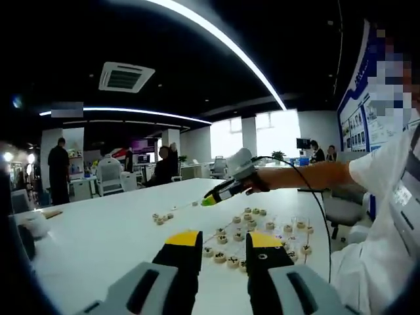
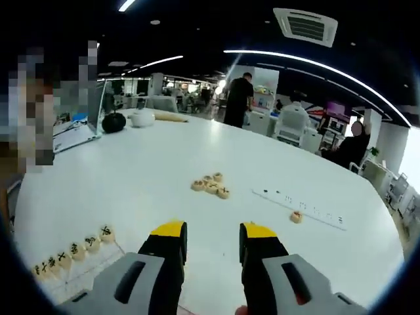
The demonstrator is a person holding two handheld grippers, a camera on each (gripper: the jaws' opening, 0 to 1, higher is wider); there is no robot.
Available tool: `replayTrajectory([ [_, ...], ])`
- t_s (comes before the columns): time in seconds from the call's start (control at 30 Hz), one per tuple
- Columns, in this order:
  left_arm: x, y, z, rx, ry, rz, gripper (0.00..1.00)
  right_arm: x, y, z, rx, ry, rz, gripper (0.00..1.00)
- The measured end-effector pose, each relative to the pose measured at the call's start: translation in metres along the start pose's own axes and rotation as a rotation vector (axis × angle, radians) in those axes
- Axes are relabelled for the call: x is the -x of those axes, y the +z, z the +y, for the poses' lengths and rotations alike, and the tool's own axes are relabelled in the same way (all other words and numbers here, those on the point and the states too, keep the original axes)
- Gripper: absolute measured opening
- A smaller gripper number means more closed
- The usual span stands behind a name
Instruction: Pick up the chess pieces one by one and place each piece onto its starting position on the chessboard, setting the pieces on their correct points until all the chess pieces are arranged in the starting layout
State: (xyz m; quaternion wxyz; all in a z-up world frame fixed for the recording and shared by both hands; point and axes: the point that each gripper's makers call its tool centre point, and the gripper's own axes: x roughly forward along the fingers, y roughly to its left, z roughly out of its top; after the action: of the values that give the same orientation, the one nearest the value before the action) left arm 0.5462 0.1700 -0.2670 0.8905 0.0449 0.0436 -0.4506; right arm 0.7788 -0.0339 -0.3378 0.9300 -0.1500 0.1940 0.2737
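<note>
Chess pieces [image 1: 262, 231], round pale discs with dark characters, lie on a white table [image 1: 105, 230] in the left gripper view, set out in rows on a thin, nearly clear chessboard [image 1: 292, 226] just beyond the left gripper [image 1: 225, 248]. Its yellow-tipped jaws stand spread with nothing between them, low over the table near the board's closest row. A small cluster of loose pieces [image 1: 161, 217] sits apart to the left, with bare tabletop between it and the board.

The right gripper [image 1: 211, 199] enters this view from the right, held out over the table past the board on a person's outstretched arm [image 1: 308, 176], a cable hanging from it; whether its green tip holds anything cannot be told from here.

In the right gripper view, the right gripper [image 2: 210, 237] shows its jaws apart and empty above open white surface. Ahead lies a cluster of four or five pieces [image 2: 211, 184], touching one another. Further right, a single piece [image 2: 296, 216] rests just beside a white power strip [image 2: 298, 207]. A row of pieces [image 2: 72, 252] lines the board's edge at lower left. A laptop [image 2: 82, 128] sits near the table's far left edge, and the table's curved right edge lies well beyond the power strip.
</note>
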Motion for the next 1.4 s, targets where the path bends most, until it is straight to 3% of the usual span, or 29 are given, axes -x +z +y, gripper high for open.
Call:
replayTrajectory([
  [0.07,0.0,-0.001,0.0,-0.002,0.0,0.002,0.28,-0.015,0.001,0.001,0.0,0.009,0.002,0.33],
  [0.13,0.0,-0.001,0.0,-0.001,0.002,0.002,0.28,-0.035,0.004,0.015,-0.109,0.059,-0.015,0.32],
  [0.2,0.0,-0.001,0.0,-0.001,0.001,0.002,0.28,-0.052,0.008,0.018,-0.154,0.068,-0.028,0.31],
  [0.43,-0.003,-0.003,-0.003,-0.007,-0.009,0.011,0.28,-0.103,-0.002,0.039,-0.099,0.067,0.014,0.29],
  [0.63,0.0,-0.003,0.005,0.0,0.008,0.012,0.28,-0.14,-0.001,0.022,-0.111,0.031,0.017,0.29],
  [0.7,0.001,-0.002,0.005,0.002,0.009,0.006,0.28,-0.141,-0.001,0.025,-0.129,0.023,0.012,0.29],
  [0.83,0.0,-0.002,0.005,-0.001,0.006,0.011,0.28,-0.156,0.004,0.002,-0.127,-0.015,0.015,0.29],
  [1.0,-0.003,-0.002,0.006,0.001,0.0,0.013,0.28,-0.143,-0.002,-0.002,-0.133,-0.046,0.018,0.31],
  [1.2,-0.006,-0.002,0.002,-0.012,-0.01,0.027,0.28,-0.155,-0.002,-0.025,-0.155,-0.077,0.033,0.33],
  [1.4,-0.007,-0.003,0.004,-0.009,-0.009,0.027,0.28,-0.165,0.004,-0.021,-0.127,-0.065,0.015,0.25],
])
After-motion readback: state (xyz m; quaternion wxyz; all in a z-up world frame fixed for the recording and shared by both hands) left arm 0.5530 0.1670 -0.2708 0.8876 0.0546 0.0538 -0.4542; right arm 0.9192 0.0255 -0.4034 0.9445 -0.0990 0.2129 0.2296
